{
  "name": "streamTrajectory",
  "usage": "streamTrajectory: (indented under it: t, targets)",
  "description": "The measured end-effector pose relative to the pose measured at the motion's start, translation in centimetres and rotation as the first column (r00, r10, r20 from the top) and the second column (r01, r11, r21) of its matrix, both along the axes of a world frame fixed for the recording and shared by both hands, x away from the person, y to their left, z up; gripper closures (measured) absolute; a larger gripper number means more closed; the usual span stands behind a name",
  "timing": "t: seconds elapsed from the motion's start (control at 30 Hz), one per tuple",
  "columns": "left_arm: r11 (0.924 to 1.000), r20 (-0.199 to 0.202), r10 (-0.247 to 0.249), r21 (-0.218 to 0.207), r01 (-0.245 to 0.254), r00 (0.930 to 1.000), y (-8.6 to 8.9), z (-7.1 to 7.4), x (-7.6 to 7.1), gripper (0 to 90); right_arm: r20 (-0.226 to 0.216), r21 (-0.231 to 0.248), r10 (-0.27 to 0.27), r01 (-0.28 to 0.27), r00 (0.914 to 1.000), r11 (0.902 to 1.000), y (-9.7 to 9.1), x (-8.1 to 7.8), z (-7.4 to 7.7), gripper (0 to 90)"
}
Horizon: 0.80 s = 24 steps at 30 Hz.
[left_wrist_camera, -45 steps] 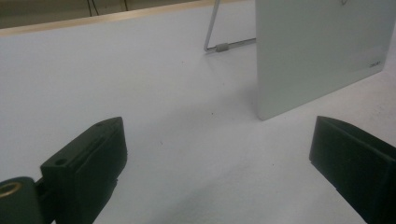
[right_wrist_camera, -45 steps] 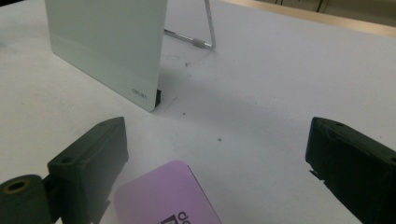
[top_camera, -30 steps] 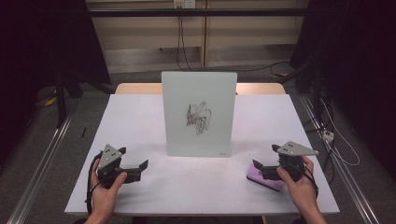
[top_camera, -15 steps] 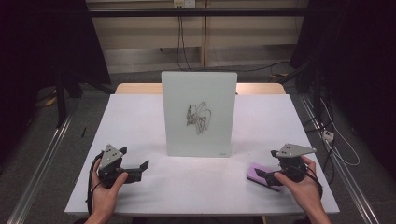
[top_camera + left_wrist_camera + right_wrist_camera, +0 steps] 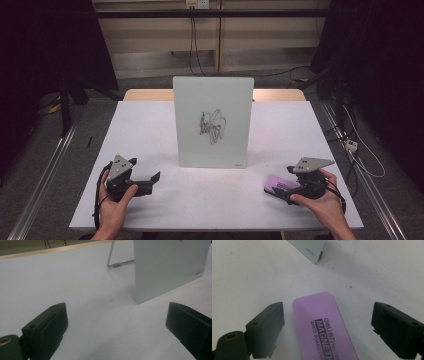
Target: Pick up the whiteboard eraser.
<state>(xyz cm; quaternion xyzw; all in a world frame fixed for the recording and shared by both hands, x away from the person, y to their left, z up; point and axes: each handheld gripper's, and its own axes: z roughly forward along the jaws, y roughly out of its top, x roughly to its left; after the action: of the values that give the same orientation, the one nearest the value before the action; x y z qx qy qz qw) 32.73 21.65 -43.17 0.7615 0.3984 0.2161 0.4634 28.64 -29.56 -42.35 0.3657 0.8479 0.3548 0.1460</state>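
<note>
A small whiteboard (image 5: 212, 122) stands upright mid-table with a black scribble on its face; its lower corner (image 5: 170, 270) also shows in the left gripper view. A purple magnetic whiteboard eraser (image 5: 278, 184) lies flat at the front right. My right gripper (image 5: 281, 191) is open, and its jaws straddle the eraser (image 5: 327, 325) without touching it. At the front left, my left gripper (image 5: 151, 181) is open over bare table, its jaws (image 5: 117, 322) wide apart and pointing toward the board.
The white table (image 5: 150, 125) has a wooden strip along its far edge. A wire stand (image 5: 113, 263) props the board from behind. Dark floor, rails and cables surround the table.
The right gripper has settled slightly lower around the eraser. The left gripper has barely moved.
</note>
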Motion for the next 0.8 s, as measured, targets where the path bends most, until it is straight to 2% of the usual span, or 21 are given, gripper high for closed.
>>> streamTrajectory:
  t: [0.2, 0.5, 0.57, 0.8]
  targets:
    - [1.0, 0.002, -0.003, 0.004, 0.003, 1.0, 0.12, 0.04, -0.01, 4.1, -0.035, -0.087, 0.032, -0.035, 0.9989, 0.9956, 0.17, 0.09, -0.25, 23.6]
    - [1.0, -0.006, -0.006, 0.006, 0.006, 1.0, -0.01, -0.02, -0.01, 4.1, -0.076, -0.143, 0.068, -0.078, 0.9948, 0.9866, 0.21, -0.09, -0.39, 28.4]
    - [0.9999, -0.006, -0.006, 0.01, 0.006, 1.0, 0.02, -0.01, 0.01, 4.1, -0.084, -0.167, 0.086, -0.099, 0.9928, 0.981, 0.29, -0.22, -0.55, 31.8]
    - [1.0, -0.002, 0.001, 0.005, -0.001, 1.0, 0.05, -0.01, 0.02, 4.1, -0.103, -0.204, 0.085, -0.105, 0.991, 0.9733, 0.37, -0.18, -0.84, 32.8]
